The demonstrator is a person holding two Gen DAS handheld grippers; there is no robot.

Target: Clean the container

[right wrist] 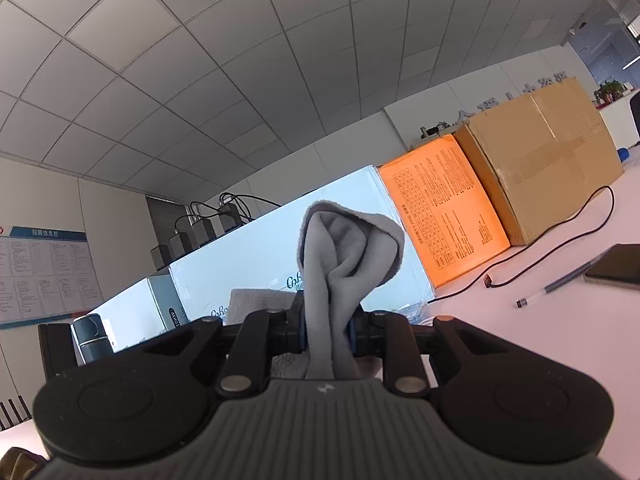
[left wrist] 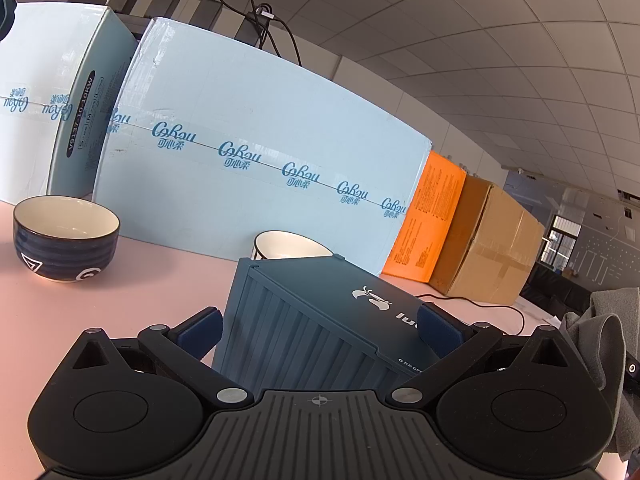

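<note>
A dark blue ribbed container [left wrist: 320, 312] with a white logo on its lid sits tilted between the fingers of my left gripper [left wrist: 320, 330]. The blue pads touch both its sides, so the gripper is shut on it. My right gripper [right wrist: 326, 332] is shut on a grey cloth [right wrist: 344, 256] that stands up out of the jaws. The cloth also shows at the right edge of the left wrist view [left wrist: 604, 336].
A dark blue bowl [left wrist: 66, 238] stands on the pink table [left wrist: 160, 280] at the left, a white bowl [left wrist: 286, 246] behind the container. Light blue boxes [left wrist: 260, 160], an orange box [left wrist: 428, 216] and a brown carton [left wrist: 492, 248] line the back. A cable [right wrist: 560, 244], pen [right wrist: 560, 284] and notebook [right wrist: 616, 266] lie right.
</note>
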